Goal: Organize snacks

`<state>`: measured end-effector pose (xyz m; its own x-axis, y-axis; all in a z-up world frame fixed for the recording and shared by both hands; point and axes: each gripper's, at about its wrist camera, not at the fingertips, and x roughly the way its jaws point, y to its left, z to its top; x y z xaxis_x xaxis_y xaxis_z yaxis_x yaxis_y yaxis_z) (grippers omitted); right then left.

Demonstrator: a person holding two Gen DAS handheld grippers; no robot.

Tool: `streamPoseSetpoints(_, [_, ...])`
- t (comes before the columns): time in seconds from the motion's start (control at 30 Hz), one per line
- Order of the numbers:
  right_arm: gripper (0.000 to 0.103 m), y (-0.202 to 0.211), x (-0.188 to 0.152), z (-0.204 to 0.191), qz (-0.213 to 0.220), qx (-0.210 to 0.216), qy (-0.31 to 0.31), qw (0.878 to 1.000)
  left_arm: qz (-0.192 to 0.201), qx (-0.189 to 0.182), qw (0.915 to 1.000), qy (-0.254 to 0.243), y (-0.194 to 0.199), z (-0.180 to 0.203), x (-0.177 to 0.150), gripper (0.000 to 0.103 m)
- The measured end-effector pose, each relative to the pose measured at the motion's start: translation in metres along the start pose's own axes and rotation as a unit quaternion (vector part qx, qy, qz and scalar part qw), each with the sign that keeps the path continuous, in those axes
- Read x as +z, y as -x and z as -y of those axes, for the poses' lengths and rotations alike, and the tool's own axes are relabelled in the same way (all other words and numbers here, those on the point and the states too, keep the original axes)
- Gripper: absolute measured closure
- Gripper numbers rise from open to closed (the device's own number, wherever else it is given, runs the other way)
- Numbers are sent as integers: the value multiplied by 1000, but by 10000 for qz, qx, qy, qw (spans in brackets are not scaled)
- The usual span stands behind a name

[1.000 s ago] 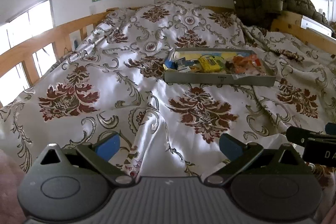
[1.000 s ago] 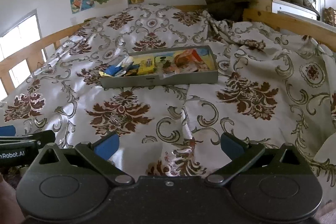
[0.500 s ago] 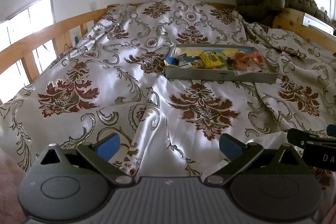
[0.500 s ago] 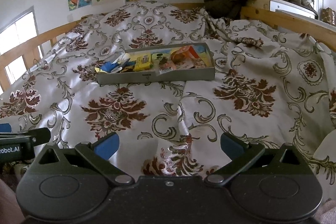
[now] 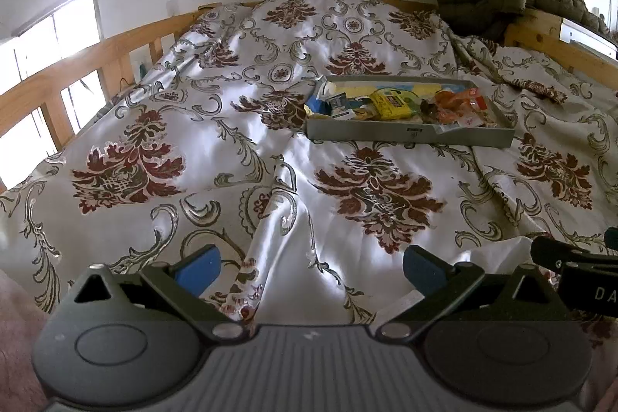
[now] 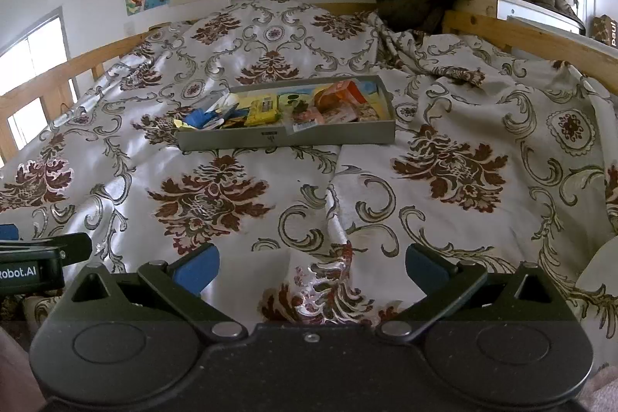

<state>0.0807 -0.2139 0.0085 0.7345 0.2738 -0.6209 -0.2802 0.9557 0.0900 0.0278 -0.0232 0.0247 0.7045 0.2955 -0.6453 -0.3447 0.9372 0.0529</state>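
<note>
The snacks (image 6: 286,109) all lay inside the grey tray (image 5: 409,134) on the bed (image 5: 231,149) — a scene fitting either a finished sort or one pending. Both the left tongs (image 5: 309,263) and right tongs (image 6: 309,263) were spread, empty, well short of it. Open bedspread lay between; wooden rails (image 5: 77,64) edged the sides.

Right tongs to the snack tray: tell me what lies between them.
Only rumpled patterned bedspread lies between the open right tongs and the snack tray; no loose object there, as the right wrist view shows.
</note>
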Motion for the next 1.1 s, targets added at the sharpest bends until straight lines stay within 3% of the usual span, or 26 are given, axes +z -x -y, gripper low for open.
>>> streamPoseSetpoints(1.1, [1,-4,-2,0,-89,-54,6,9999,-40,25,10000,-45,-3,-1,-4,1])
